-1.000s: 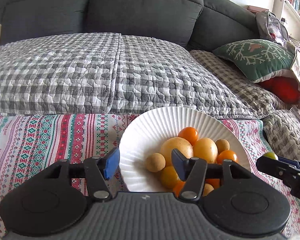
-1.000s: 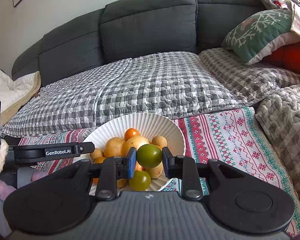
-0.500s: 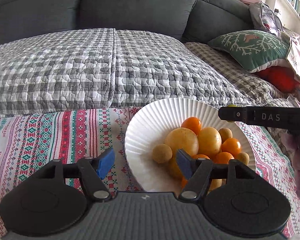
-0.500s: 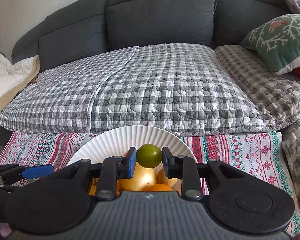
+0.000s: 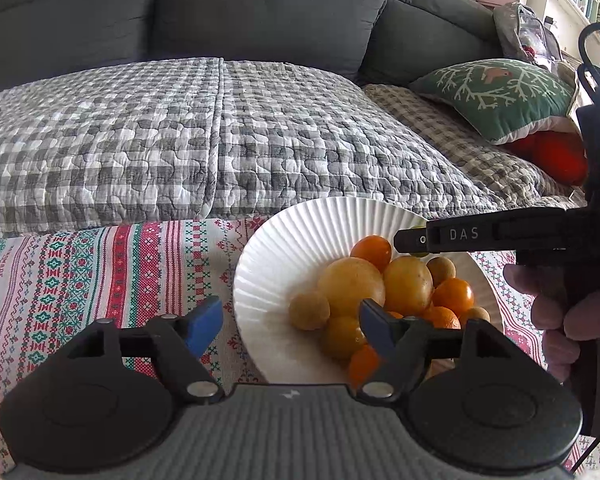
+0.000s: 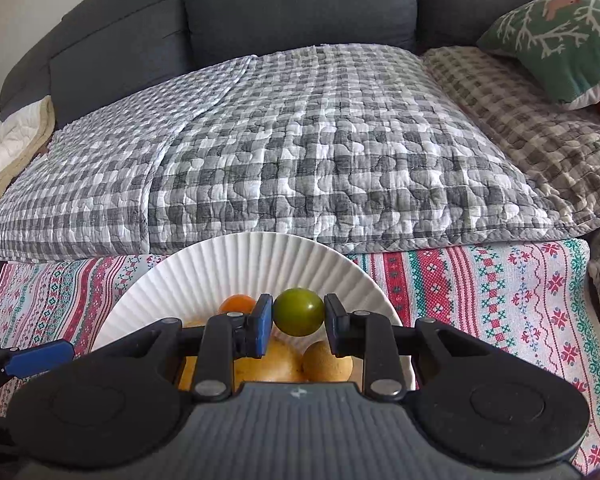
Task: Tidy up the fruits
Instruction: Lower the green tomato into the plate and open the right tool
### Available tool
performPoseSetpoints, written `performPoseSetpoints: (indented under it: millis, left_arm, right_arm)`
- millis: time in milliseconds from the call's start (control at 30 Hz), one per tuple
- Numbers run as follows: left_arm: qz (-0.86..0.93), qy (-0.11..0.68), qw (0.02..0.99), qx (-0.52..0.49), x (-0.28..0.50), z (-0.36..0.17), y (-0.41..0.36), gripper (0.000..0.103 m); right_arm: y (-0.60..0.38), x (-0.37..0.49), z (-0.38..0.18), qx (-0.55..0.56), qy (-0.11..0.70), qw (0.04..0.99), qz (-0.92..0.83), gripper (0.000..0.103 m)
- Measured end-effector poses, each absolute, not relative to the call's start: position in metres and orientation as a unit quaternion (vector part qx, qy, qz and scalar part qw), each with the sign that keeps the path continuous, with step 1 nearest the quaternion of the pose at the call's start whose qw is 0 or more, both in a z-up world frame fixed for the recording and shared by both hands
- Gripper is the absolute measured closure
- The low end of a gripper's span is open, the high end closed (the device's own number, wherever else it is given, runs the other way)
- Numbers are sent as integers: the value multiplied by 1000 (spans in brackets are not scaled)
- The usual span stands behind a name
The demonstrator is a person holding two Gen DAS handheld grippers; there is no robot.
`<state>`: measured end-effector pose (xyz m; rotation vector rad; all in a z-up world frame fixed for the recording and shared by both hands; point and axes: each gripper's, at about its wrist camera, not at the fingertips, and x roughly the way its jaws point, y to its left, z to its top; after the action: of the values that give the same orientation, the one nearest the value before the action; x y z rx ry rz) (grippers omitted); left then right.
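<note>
Green fruit [image 6: 298,312] pinched in right claw [image 6: 298,318] above the plate's [image 6: 236,264] twelve-o'clock rim — left claw [image 5: 290,326] opening, nothing gripped.

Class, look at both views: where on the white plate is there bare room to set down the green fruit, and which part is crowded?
The plate is bare on its left and far side, between the rim and the fruit pile. The near right side is crowded. The right gripper holds the green fruit above the plate; the left gripper is opening, empty.
</note>
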<state>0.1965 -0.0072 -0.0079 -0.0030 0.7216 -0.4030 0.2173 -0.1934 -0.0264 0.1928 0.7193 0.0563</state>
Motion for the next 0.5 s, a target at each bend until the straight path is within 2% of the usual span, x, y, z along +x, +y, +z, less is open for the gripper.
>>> performPoseSetpoints:
  millis: [300,400,500]
  left_arm:
    - [-210,353,912,-10,197,-8,-8,37]
    - [-211,353,912,-5,196,-9,-9,36]
    - [-213,355,910,-2,196,-10,-11,35]
  right_arm:
    - [-197,220,-25,113,352,929,24,74]
    - [-199,217,-21,115,348,930,24,68]
    - [-201,212,-16,115,341,933,23,57]
